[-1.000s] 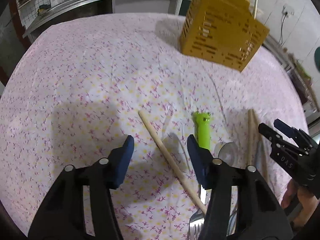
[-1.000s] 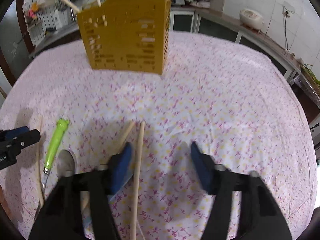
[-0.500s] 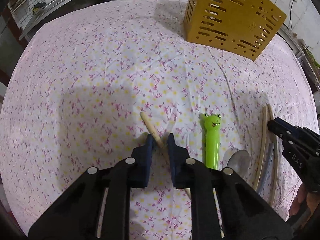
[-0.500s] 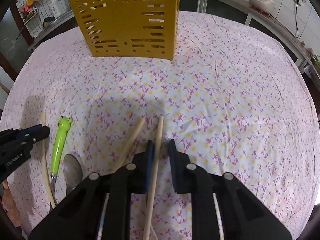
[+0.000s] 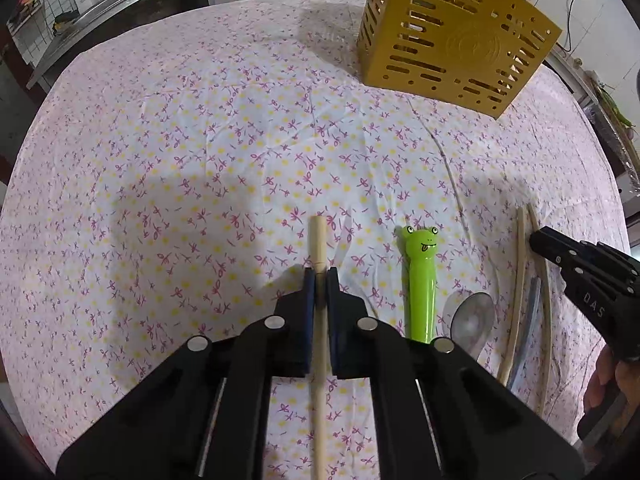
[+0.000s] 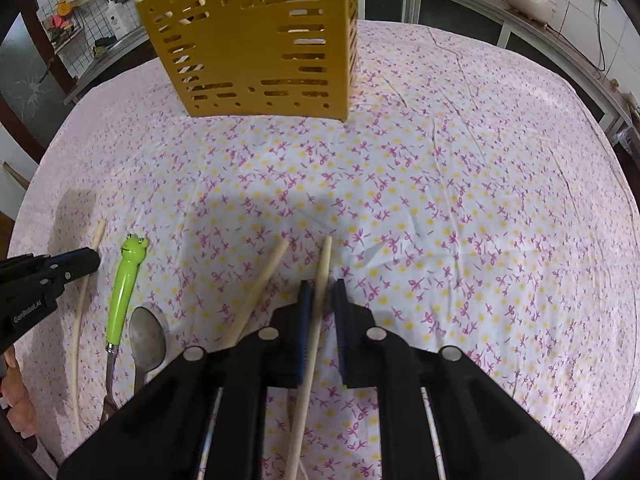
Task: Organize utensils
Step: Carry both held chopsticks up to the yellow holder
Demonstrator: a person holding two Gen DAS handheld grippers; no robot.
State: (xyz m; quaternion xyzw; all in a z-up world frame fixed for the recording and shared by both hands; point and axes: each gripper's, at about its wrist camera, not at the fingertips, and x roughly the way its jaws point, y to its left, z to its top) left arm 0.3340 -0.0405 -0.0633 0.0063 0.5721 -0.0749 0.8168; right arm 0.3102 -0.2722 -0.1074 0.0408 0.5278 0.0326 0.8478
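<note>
I have my left gripper (image 5: 320,280) clamped on one wooden chopstick (image 5: 319,240) and my right gripper (image 6: 322,292) clamped on another chopstick (image 6: 325,256), both on the floral tablecloth (image 5: 200,152), yellow slotted utensil holder (image 6: 256,40) at 12 o'clock, frog-handled utensil (image 5: 420,280) at 3 o'clock of the left gripper.

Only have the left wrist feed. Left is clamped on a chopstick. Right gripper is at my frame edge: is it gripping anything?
Observer: Yes. The right wrist view shows the right gripper shut on a chopstick.
Operator: Anything else by its jaws?
Observer: A second chopstick lies just left of the jaws, outside them, on the cloth.
Operator: My gripper blocks the bottom of the frog handle. What's there?
Observer: The frog handle ends in a metal shaft; its far end runs out of sight behind the right gripper.
</note>
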